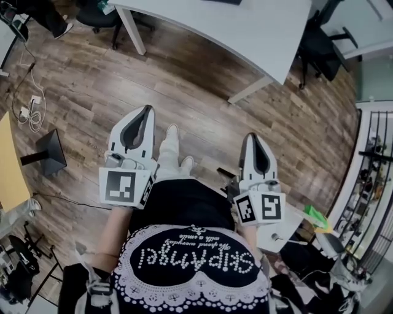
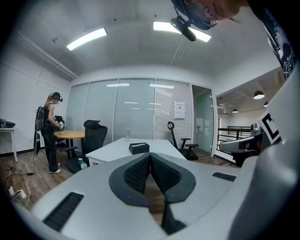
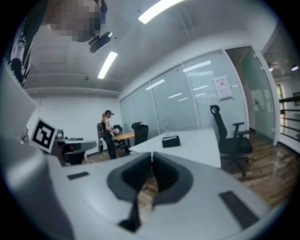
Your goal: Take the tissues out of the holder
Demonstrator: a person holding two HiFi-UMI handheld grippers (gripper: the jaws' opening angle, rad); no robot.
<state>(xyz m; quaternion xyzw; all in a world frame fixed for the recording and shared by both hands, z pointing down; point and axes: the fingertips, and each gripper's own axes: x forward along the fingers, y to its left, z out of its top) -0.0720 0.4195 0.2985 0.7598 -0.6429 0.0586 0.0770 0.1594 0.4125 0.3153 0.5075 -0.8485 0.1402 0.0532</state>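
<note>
Black tissue holder (image 2: pixel 139 148), white table (image 2: pixel 112 153), brown wood-grain floor (image 1: pixel 184 86), white-and-black left claw (image 2: pixel 150 155), black office chair (image 2: pixel 95 135)

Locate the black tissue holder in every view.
Head view: not clearly in it; a dark sliver at the top edge, on the table, may be it.
Left gripper view: holder near centre, on the table.
Right gripper view: holder slightly right of centre, on the table.
Shared landmark: the white table.

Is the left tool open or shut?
The left tool is shut: its jaws meet at the tips, with nothing between them.
</note>
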